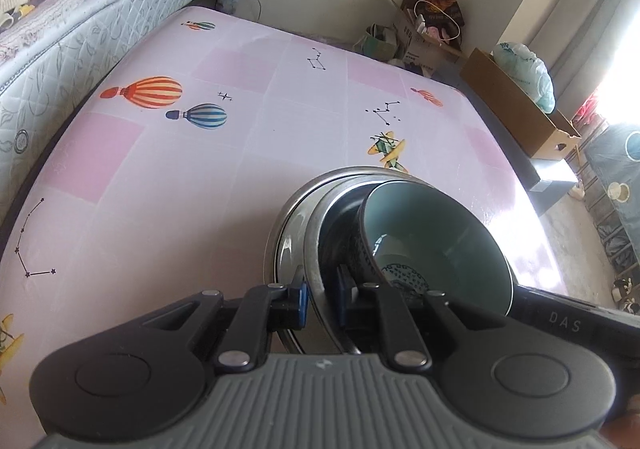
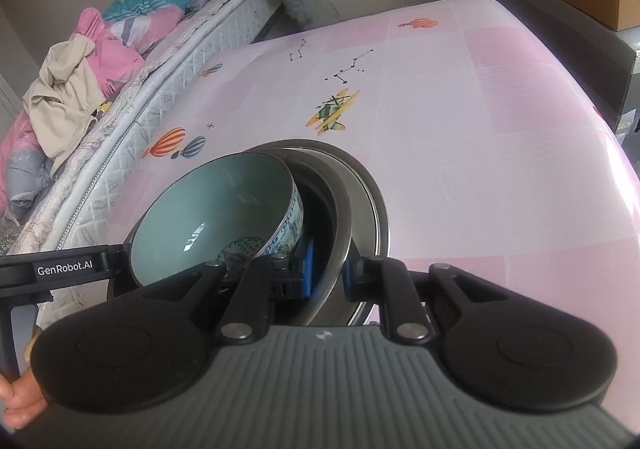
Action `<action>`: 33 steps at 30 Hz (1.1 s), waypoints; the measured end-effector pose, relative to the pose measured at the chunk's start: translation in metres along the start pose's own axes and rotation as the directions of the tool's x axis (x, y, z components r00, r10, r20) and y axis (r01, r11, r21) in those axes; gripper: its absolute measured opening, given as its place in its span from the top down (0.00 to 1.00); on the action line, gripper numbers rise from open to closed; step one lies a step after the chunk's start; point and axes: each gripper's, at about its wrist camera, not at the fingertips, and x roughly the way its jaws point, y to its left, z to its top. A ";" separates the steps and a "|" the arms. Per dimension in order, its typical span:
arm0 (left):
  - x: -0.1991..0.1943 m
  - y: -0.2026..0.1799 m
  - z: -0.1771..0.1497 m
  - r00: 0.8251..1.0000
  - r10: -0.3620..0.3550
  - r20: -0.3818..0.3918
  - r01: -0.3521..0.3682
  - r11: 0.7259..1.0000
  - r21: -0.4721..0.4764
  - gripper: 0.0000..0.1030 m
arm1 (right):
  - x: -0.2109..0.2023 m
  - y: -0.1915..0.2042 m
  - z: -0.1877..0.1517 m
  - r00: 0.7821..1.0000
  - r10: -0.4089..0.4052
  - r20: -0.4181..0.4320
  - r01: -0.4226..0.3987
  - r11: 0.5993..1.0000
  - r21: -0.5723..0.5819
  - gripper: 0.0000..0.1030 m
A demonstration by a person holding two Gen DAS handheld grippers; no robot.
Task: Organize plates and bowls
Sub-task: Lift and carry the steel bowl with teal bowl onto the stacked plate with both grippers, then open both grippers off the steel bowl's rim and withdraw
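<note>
Stack looks nearly done: teal bowl (image 1: 432, 245) nested in steel bowl (image 1: 316, 249), all on a steel plate (image 1: 280, 229). Left gripper (image 1: 322, 301) and right gripper (image 2: 328, 269) each pinch the steel bowl's rim between narrow pads (opposite sides). Left: set down on table (image 1: 200, 169), release.

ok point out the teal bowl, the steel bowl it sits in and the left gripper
teal bowl (image 1: 436, 225): left wrist view, on its inner wall
steel bowl (image 2: 340, 225): right wrist view, on its rim
left gripper (image 1: 322, 301): left wrist view, midway between the blue pads, shut on the steel rim
</note>
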 end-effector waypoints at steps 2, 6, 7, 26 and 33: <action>0.001 -0.002 -0.001 1.000 0.004 0.002 -0.004 1.000 0.010 0.87 | 0.001 0.001 -0.001 1.000 -0.004 0.009 0.004 1.000 -0.016 0.87; 0.003 -0.003 -0.002 1.000 0.011 0.007 -0.011 1.000 0.023 0.86 | 0.003 0.001 0.001 1.000 -0.015 0.024 0.016 0.999 -0.038 0.87; 0.004 -0.003 -0.002 1.000 0.012 0.007 -0.012 1.000 0.025 0.86 | 0.004 0.001 0.002 1.000 -0.014 0.027 0.015 0.999 -0.042 0.87; -0.045 0.007 -0.002 0.996 -0.010 0.092 0.009 1.000 0.014 0.34 | -0.023 -0.005 0.004 0.992 -0.032 0.123 0.029 0.999 0.031 0.60; -0.094 0.002 -0.021 0.984 0.061 0.168 -0.080 0.991 0.110 0.11 | -0.081 0.001 -0.012 0.980 0.019 0.196 -0.030 0.998 0.054 0.36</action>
